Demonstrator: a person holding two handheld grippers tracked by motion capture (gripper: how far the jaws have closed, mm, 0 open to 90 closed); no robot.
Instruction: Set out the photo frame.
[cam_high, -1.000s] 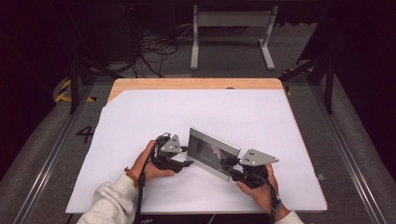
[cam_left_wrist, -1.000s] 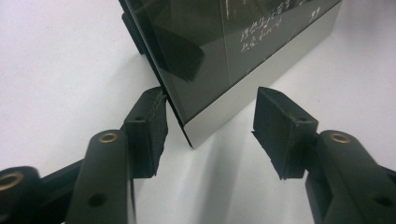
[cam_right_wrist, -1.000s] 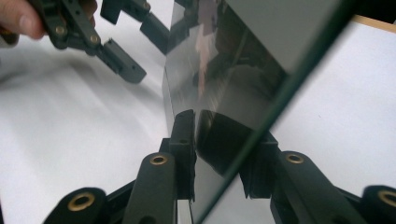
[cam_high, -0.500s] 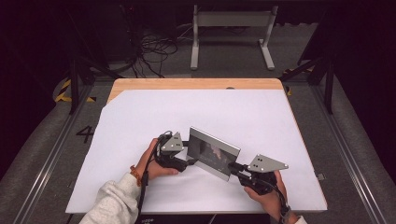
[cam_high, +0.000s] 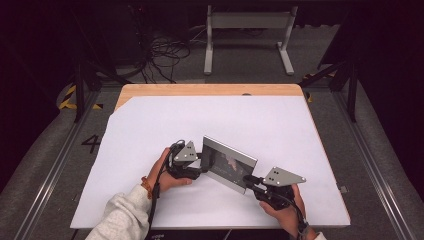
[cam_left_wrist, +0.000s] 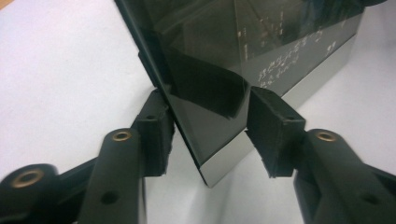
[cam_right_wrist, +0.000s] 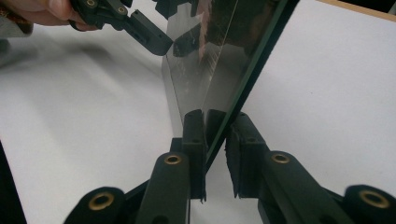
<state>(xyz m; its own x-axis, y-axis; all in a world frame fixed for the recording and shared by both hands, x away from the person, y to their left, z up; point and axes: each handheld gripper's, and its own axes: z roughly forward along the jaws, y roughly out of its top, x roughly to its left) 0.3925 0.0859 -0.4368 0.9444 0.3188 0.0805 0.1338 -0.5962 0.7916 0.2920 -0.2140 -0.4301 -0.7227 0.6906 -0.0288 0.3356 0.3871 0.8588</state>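
A thin dark glossy panel (cam_high: 227, 162) with a silver rim stands on its long edge on the white table (cam_high: 260, 120). My left gripper (cam_high: 201, 165) straddles its left end. In the left gripper view the jaws (cam_left_wrist: 210, 135) have just been closing with the panel's corner (cam_left_wrist: 224, 116) between them. One pad lies at the back and the other stands a little off the glass. My right gripper (cam_high: 248, 181) is at the near right end. There its gripper (cam_right_wrist: 215, 135) is shut on the panel's edge (cam_right_wrist: 210, 65). The left gripper's finger (cam_right_wrist: 149, 35) touches the far end.
The white sheet covers a wooden tabletop (cam_high: 210, 90). Dark floor with cables (cam_high: 165, 55) and a metal stand (cam_high: 245, 40) lies beyond the far edge. Rails (cam_high: 55, 165) run along both sides of the table.
My right hand has shifted a little toward the near right along the panel's end. The left hand and the upright panel have stayed where they were.
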